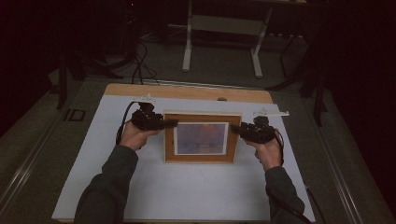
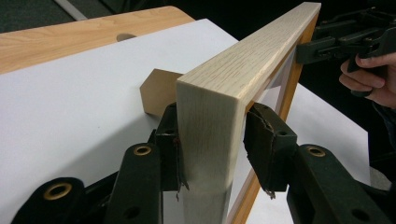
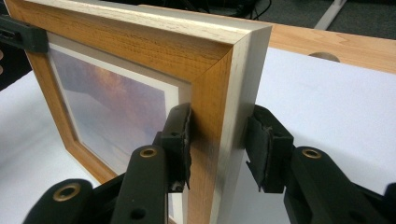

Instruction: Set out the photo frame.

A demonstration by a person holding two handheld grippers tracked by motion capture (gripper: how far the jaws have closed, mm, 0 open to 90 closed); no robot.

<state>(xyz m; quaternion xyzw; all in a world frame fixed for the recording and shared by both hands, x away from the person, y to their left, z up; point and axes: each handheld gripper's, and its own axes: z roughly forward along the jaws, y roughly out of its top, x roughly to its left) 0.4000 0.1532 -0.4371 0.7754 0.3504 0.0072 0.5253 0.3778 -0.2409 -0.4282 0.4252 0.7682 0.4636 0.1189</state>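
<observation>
Gripping frame [image 1: 201,138]: left tool [image 1: 172,123], right tool [image 1: 236,128]

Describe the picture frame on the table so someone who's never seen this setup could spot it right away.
On the white sheet covering the wooden table, look to the middle, between the left gripper and right gripper. There stands the picture frame, held at its two side edges. It is warm brown wood on the front with pale outer edges, around a purple-orange sunset print.

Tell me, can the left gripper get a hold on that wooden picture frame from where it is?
Probably yes. The left gripper already has the picture frame standing between its jaws at the frame's side edge, with nothing in the way. One pad looks to touch the wood; the other seems slightly off it, so a firm grip is not certain.
</observation>
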